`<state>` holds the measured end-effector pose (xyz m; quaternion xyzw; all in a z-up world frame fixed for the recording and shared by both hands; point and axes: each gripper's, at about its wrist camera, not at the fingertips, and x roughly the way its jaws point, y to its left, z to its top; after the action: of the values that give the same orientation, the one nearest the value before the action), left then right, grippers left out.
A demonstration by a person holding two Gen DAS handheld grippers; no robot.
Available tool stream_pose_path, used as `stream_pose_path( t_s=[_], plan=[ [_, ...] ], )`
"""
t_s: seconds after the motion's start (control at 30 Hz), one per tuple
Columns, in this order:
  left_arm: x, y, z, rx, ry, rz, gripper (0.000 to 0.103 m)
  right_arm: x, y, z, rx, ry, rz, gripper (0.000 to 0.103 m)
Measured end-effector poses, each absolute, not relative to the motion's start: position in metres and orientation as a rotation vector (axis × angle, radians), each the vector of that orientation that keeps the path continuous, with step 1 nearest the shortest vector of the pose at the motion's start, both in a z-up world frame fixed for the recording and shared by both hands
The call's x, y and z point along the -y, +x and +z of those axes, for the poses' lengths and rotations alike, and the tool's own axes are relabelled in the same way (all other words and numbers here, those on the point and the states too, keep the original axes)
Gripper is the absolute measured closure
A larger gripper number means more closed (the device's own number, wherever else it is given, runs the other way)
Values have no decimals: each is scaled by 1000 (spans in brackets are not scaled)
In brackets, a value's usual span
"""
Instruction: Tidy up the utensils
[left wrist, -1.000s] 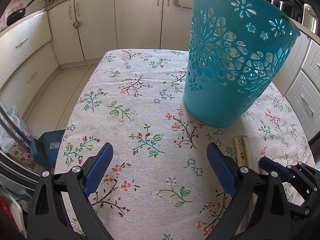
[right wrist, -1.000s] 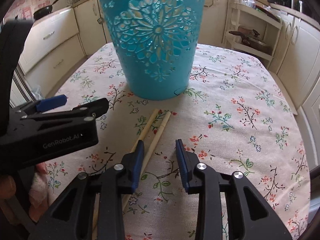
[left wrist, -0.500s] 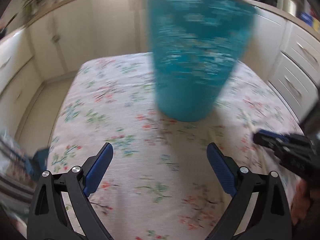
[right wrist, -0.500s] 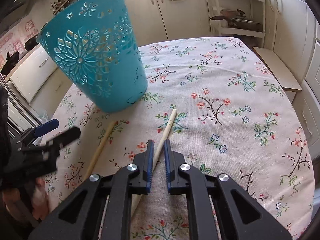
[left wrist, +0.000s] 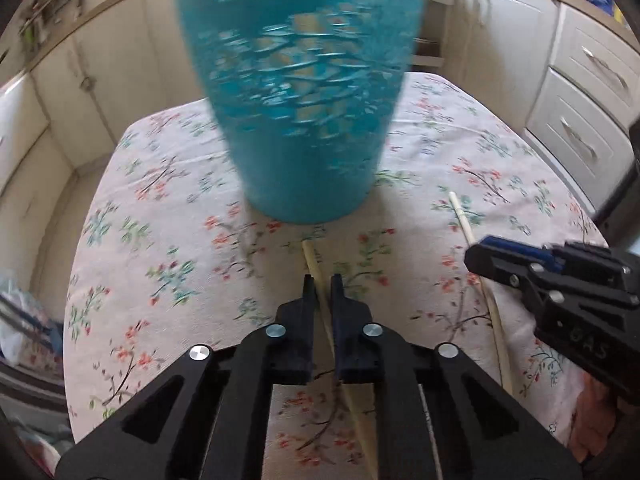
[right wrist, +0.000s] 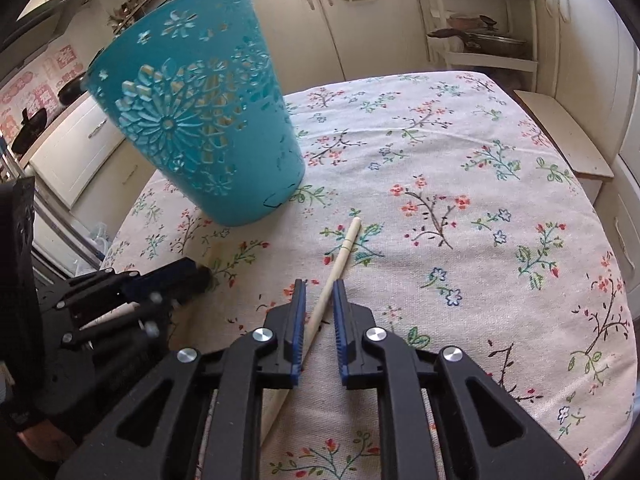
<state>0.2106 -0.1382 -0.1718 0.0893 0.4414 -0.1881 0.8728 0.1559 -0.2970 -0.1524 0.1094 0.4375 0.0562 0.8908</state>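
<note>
Both tongs straddle chopsticks: left gripper (left wrist: 321, 280) pinches one chopstick (left wrist: 311, 258); right gripper (right wrist: 319, 285) looks nearly closed around the other chopstick (right wrist: 344, 246). Lift level, then tip both into the teal basket (right wrist: 200, 120) ahead.

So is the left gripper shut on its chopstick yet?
Nearly shut: the left gripper straddles the chopstick, but a firm clamp cannot be confirmed.

Floral tablecloth (right wrist: 500, 208): covers table | Cream cabinets (right wrist: 360, 20): behind table | Open shelf unit (right wrist: 480, 20): holds lidded pan (right wrist: 480, 42) | Dark pan (right wrist: 30, 128): on left counter
</note>
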Motion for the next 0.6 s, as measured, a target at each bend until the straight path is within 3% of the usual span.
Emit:
stream_pose_path(
  t_s=[0.6],
  plan=[
    [136, 209, -170, -959, 239, -345, 90, 291, 158, -151, -915, 199, 123, 84]
  ],
)
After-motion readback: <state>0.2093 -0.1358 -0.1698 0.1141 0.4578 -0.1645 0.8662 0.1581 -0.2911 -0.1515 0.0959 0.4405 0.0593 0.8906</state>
